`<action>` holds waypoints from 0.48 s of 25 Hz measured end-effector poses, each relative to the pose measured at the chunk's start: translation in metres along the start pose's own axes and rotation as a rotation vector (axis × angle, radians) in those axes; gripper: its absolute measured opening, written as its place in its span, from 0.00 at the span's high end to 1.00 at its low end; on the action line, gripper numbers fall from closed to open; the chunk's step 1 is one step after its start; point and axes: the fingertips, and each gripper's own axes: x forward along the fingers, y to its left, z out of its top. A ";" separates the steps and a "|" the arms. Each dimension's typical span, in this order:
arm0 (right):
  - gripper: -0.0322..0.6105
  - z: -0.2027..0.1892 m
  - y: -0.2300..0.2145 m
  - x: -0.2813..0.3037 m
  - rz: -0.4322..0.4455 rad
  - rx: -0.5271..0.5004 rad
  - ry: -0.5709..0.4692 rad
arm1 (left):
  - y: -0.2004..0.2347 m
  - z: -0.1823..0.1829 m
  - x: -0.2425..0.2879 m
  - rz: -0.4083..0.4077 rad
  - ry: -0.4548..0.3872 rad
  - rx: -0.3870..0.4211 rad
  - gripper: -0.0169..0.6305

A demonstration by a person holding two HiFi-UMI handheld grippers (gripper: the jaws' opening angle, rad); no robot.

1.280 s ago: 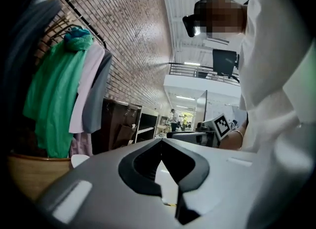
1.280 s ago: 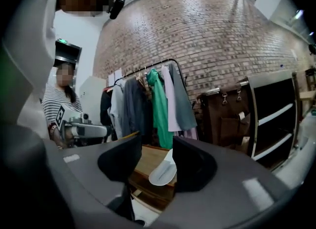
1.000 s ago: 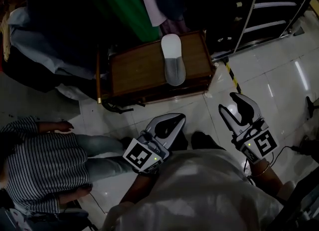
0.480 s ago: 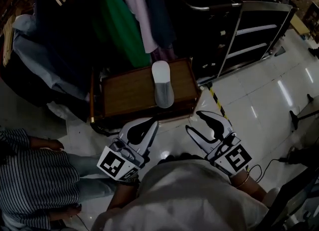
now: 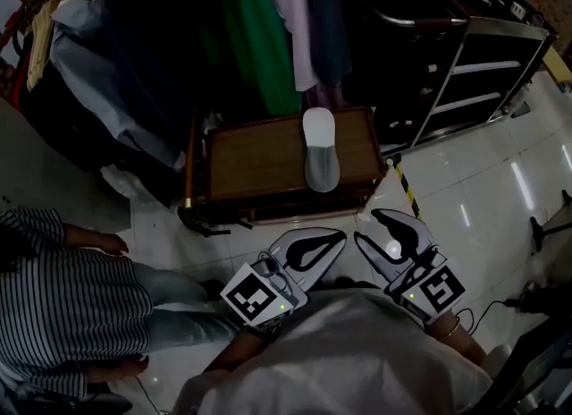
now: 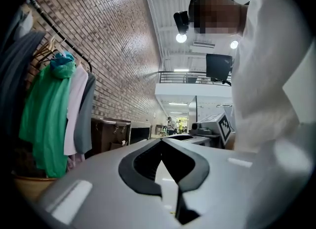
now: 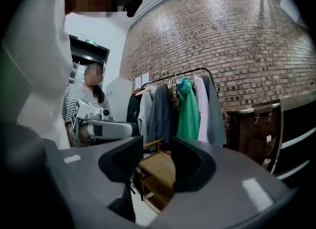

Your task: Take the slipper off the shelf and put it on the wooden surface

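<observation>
A white and grey slipper (image 5: 320, 149) lies lengthwise on the brown wooden surface (image 5: 259, 161), near its right end. Both grippers hang low over the tiled floor, in front of that surface and well clear of the slipper. My left gripper (image 5: 340, 236) has its tips touching and holds nothing; in the left gripper view (image 6: 161, 143) only a hollow shows between the jaws. My right gripper (image 5: 366, 227) stands open with its jaws closing and nothing between them. In the right gripper view (image 7: 157, 149) the wooden surface (image 7: 160, 166) shows through the gap.
A clothes rack with a green garment (image 5: 255, 38) hangs behind the wooden surface. A dark metal shelf unit (image 5: 465, 64) stands at the right. A person in a striped shirt (image 5: 54, 306) sits at the left. Yellow-black tape (image 5: 407, 191) marks the floor.
Both grippers have drawn closer together in front of the wooden surface, and the right jaws have narrowed a little. The slipper has stayed where it lies on the wood.
</observation>
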 end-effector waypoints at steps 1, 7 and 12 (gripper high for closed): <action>0.69 -0.001 0.002 0.000 0.009 -0.007 0.006 | -0.001 0.000 0.000 0.000 0.002 0.001 0.98; 0.69 -0.006 0.012 -0.005 0.039 0.004 0.019 | -0.011 -0.005 -0.004 0.012 0.012 -0.013 0.98; 0.69 -0.013 0.017 -0.010 0.051 0.029 0.024 | -0.021 -0.007 -0.004 0.007 0.018 -0.024 0.98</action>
